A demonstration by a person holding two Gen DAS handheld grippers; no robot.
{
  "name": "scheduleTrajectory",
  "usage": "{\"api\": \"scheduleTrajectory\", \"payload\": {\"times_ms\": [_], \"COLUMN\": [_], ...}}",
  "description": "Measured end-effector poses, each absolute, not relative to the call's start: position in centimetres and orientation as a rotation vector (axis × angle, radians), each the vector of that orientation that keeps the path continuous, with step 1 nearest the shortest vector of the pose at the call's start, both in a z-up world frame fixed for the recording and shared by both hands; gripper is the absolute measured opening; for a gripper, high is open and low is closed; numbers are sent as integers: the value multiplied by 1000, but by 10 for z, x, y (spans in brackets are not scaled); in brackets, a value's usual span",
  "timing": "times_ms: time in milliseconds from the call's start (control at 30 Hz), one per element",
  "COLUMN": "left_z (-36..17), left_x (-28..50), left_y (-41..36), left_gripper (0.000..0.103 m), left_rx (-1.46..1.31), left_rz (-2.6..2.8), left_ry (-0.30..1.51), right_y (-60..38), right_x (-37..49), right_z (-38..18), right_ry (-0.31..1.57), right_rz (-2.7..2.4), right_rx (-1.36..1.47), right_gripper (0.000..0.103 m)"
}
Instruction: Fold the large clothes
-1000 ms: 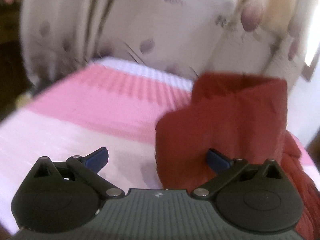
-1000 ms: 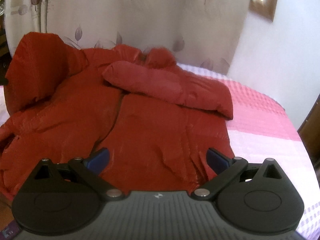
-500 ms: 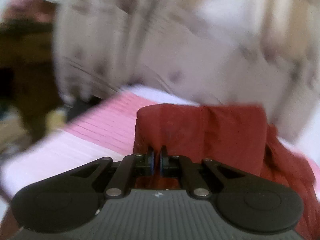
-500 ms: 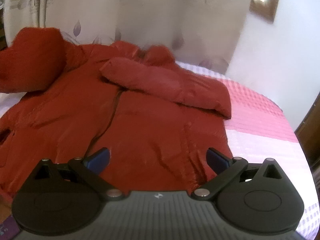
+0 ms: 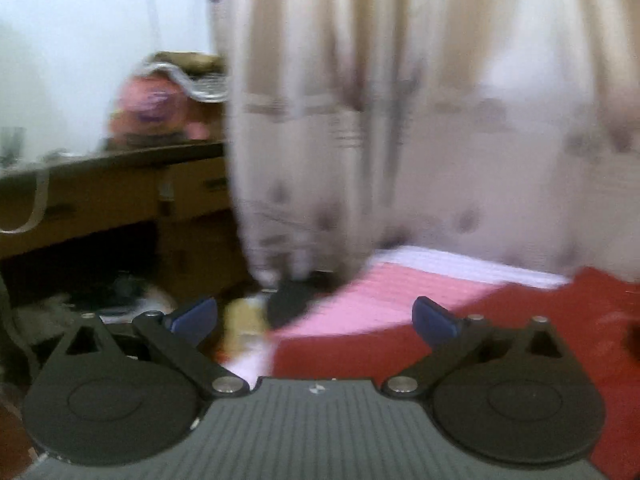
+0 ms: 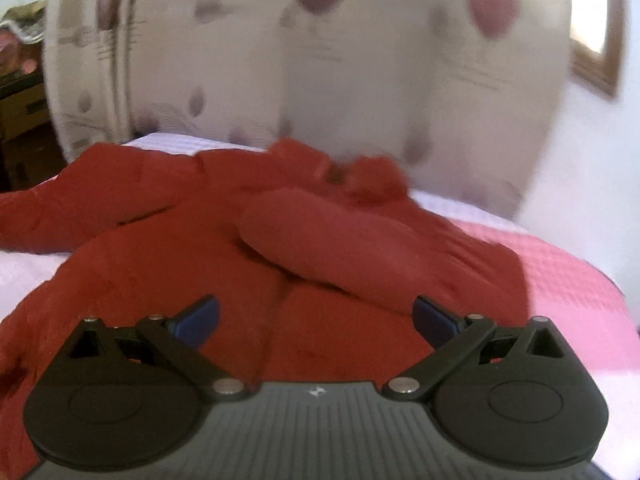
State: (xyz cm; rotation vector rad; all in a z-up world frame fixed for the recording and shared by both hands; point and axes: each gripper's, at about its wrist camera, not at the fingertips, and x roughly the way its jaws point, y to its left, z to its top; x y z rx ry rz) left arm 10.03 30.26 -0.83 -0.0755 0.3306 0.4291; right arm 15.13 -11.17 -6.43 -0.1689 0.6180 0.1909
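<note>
Between folds: both hand-held grippers, left (image 5: 314,314) and right (image 6: 316,316), released and empty, padded red quilted jacket (image 6: 304,280) spread on pink-and-white bed (image 6: 576,280) ahead of right, one sleeve (image 6: 360,256) crossed over; next, probably gripping unfolded sleeve ahead-left.

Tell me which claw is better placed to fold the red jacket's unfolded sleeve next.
Probably the left claw. It is open at the red jacket edge on the side where the sleeve lies spread outward. The right claw, also open, hovers over the jacket body.
</note>
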Motion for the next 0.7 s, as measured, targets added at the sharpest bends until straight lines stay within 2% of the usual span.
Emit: {"api": "scheduleTrajectory", "payload": {"times_ms": [233, 267, 300, 333, 367, 433, 533, 700], "left_z": [-17, -20, -23, -23, -27, -26, -21, -15], "left_x": [84, 82, 83, 85, 86, 83, 80, 82], "left_y": [207, 199, 191, 181, 173, 157, 145, 136], "left_gripper": [103, 103, 103, 103, 103, 103, 103, 103], "left_rx": [-170, -187, -204, -210, -203, -160, -69, -53], "left_rz": [103, 66, 34, 8, -12, -39, -50, -82], "left_ry": [374, 380, 389, 404, 414, 413, 376, 380], "right_y": [-50, -45, -42, -44, -52, -84, -161, -344], "right_x": [235, 248, 260, 269, 278, 289, 256, 157], "right_z": [-104, -113, -122, -129, -130, -116, -67, 12], "right_ry": [574, 591, 606, 613, 638, 676, 533, 356], "right_rz": [129, 107, 94, 107, 127, 110, 51, -222], "right_rx": [-455, -492, -523, -532, -498, -354, -234, -56], "right_gripper": [103, 101, 95, 59, 16, 13, 13, 13]}}
